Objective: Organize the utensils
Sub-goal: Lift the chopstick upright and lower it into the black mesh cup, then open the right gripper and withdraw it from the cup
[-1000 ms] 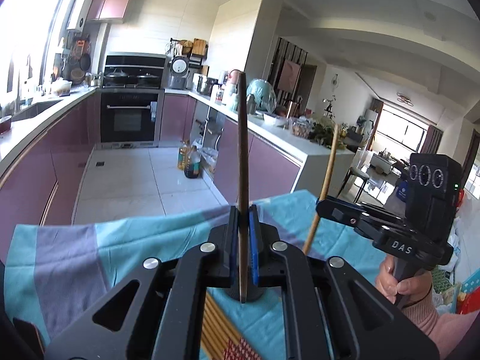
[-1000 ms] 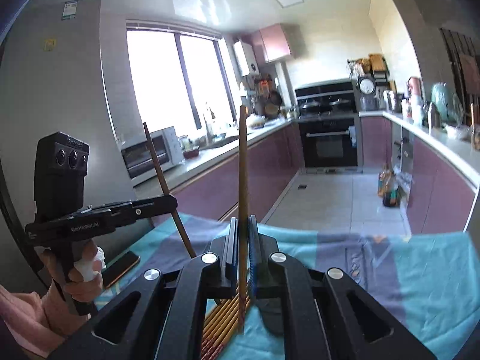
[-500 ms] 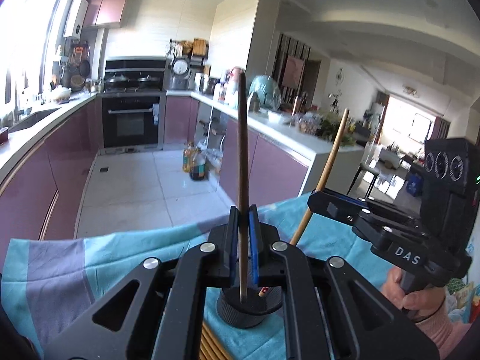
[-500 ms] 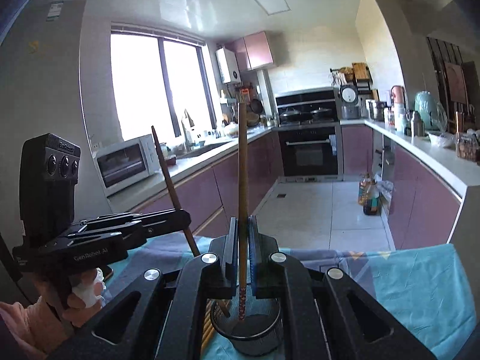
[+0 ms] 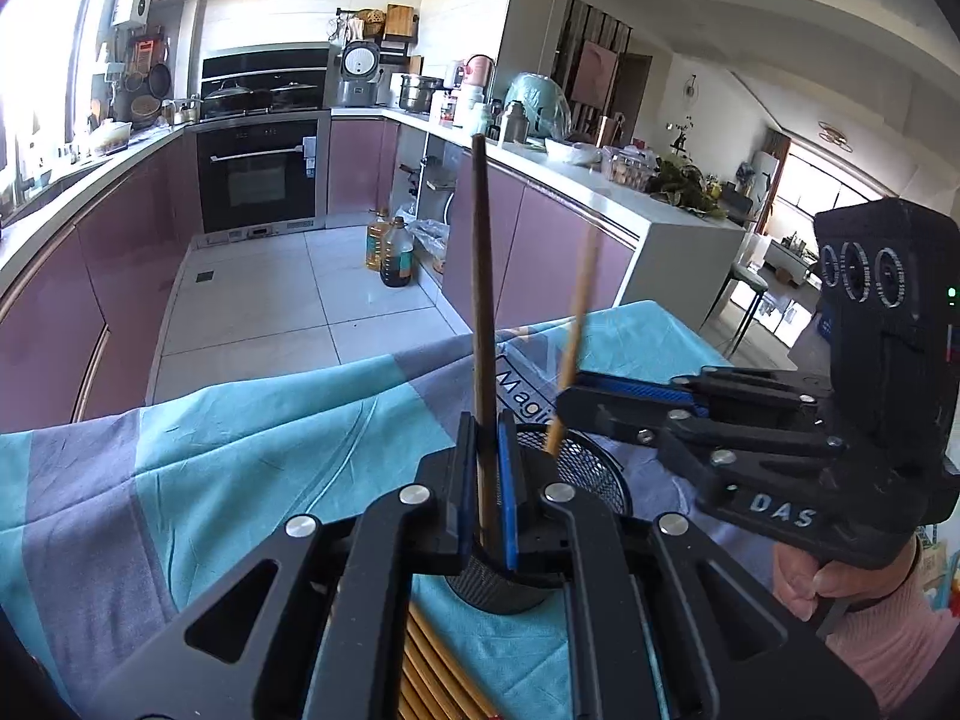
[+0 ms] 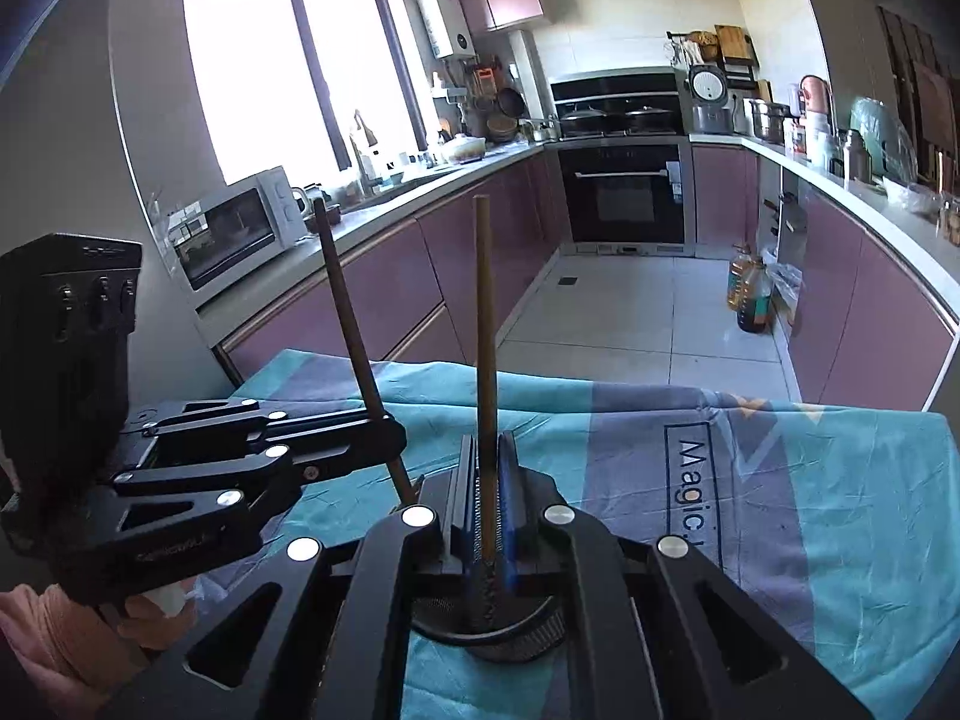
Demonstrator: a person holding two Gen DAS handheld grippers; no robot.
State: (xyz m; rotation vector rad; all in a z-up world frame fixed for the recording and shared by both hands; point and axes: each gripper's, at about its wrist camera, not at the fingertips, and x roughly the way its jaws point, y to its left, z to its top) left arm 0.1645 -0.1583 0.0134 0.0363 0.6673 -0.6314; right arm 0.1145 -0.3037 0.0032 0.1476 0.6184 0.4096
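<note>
Left tongs (image 5: 487, 480) clamped on dark chopstick (image 5: 482, 300), right tongs (image 6: 487, 501) clamped on lighter chopstick (image 6: 483, 330); both upright over black mesh holder (image 5: 591, 468), lower tips hidden. Spare chopsticks (image 5: 432, 666) flat beside holder. Open turquoise cloth (image 6: 810, 540), far worktop edge (image 6: 600, 387) near, printed "Magic".

The dark chopstick (image 5: 483, 324) looks like smooth, matt brown wood; the light chopstick (image 6: 485, 360) is paler wood with a faint sheen. The holder (image 5: 591, 468) is black metal mesh, finely perforated and matt. Beneath the holder lies a tablecloth (image 5: 240, 456) of soft, creased woven cloth, turquoise and grey, without shine. Beside the holder's base rest more chopsticks (image 5: 432, 672), lacquered and slightly glossy. The left gripper (image 5: 487, 480) and right gripper (image 6: 489, 498) are matt black plastic with bright metal rivets and blue rubbery pads (image 5: 507, 492).
</note>
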